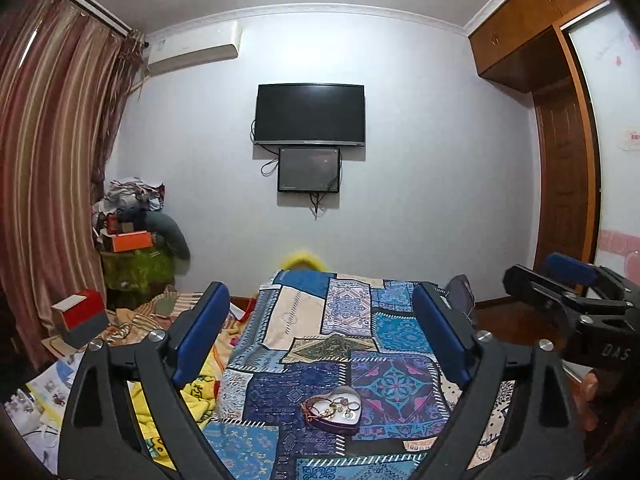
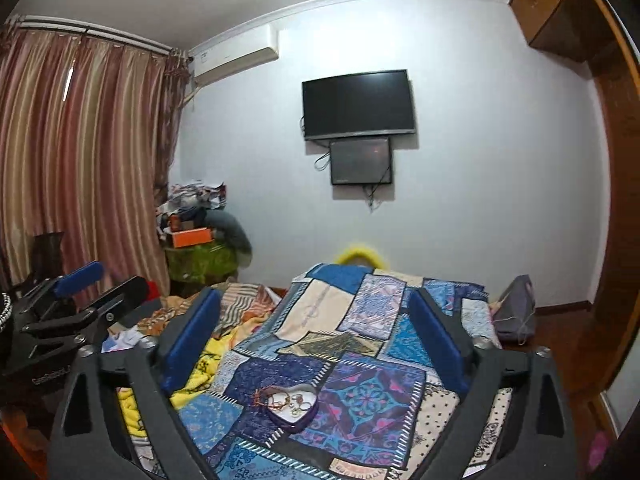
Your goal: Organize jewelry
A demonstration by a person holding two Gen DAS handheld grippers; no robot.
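Both jaws wide, empty. Approach heart-shaped tin (image 1: 334, 412) on bed (image 1: 384, 320) slowly; pick one ring w/ right gripper (image 2: 316, 352).

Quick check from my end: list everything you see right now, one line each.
heart-shaped tin: one, purple, white inside, on the bedspread, holding jewelry
jewelry: several rings and bracelets, gold and reddish, inside the tin
bedspread: one, blue patchwork, over the bed
television: one, black, on the wall
curtains: striped pink-brown, left
orange box: one, on the corner pile
left hand-held gripper: open, empty
right hand-held gripper: open, empty
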